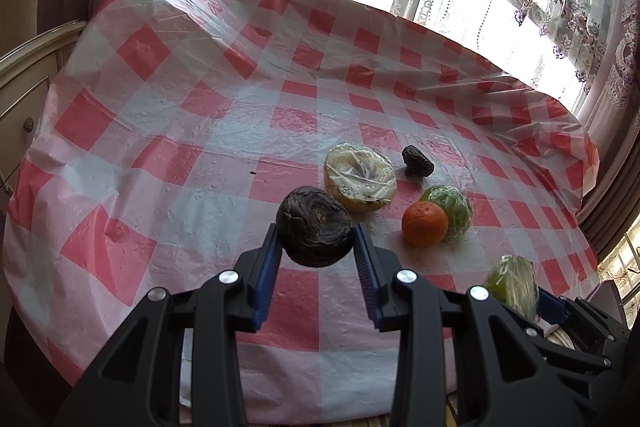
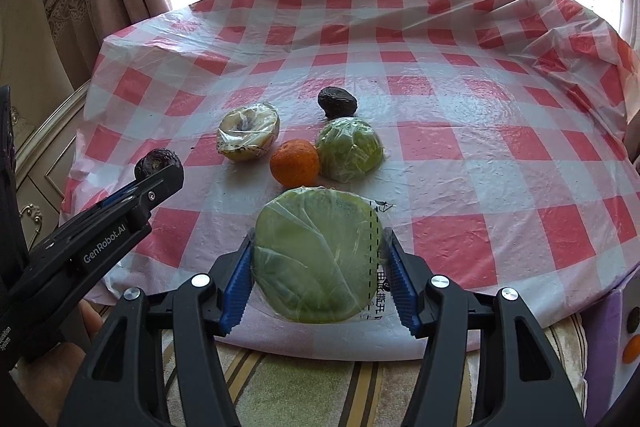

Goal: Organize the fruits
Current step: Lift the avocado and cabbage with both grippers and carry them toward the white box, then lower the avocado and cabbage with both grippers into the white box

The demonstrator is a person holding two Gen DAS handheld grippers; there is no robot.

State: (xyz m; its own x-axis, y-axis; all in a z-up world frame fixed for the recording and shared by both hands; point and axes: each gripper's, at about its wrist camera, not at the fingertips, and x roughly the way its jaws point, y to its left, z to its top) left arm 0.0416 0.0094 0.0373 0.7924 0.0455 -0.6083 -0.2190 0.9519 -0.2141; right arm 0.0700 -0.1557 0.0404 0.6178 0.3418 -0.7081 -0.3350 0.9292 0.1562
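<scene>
The left gripper [image 1: 316, 241] pinches a dark wrinkled fruit [image 1: 315, 226] and the right gripper [image 2: 318, 263] clamps a plastic-wrapped green fruit [image 2: 316, 255], both carried over the worktop's [image 2: 480, 147] near edge, probably to join the cluster round the orange [image 2: 295, 162] mid-worktop.

Each black hand-held gripper [image 2: 318, 277] has blue ribbed pads [image 2: 236, 287], silver screws and white "GenRobot.AI" lettering.

The left gripper [image 1: 316, 245] clamps a dark wrinkled fruit [image 1: 315, 231] above the checked tablecloth [image 1: 160, 99]. Beyond lie a wrapped pale fruit [image 1: 360, 182], an orange [image 1: 425, 224] and a small dark fruit [image 1: 417, 161].
</scene>
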